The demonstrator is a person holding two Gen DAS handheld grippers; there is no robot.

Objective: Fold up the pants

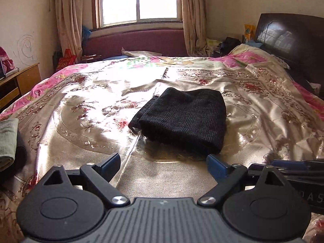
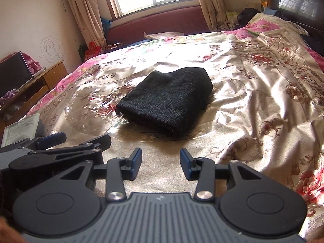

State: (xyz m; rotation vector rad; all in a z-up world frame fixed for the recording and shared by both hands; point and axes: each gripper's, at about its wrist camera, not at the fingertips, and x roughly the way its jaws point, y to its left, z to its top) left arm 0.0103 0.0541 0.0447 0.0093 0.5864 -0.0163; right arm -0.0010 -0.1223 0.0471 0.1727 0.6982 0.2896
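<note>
Pants, dark and folded into a compact bundle, are seen lying on the floral satin bedspread at mid-bed. Left gripper and right gripper are held apart and empty, just short of the bundle.

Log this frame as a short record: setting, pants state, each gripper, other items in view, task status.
setting: bedroom, floral bedspread on a bed, window behind
pants: dark pants folded into a compact bundle, lying in the middle of the bedspread
left gripper: left gripper open, empty, short of the pants
right gripper: right gripper open, empty, short of the pants
other items: folded grey-green cloth at the bed's left edge; wooden cabinet by the wall
task status: fold looks done
</note>
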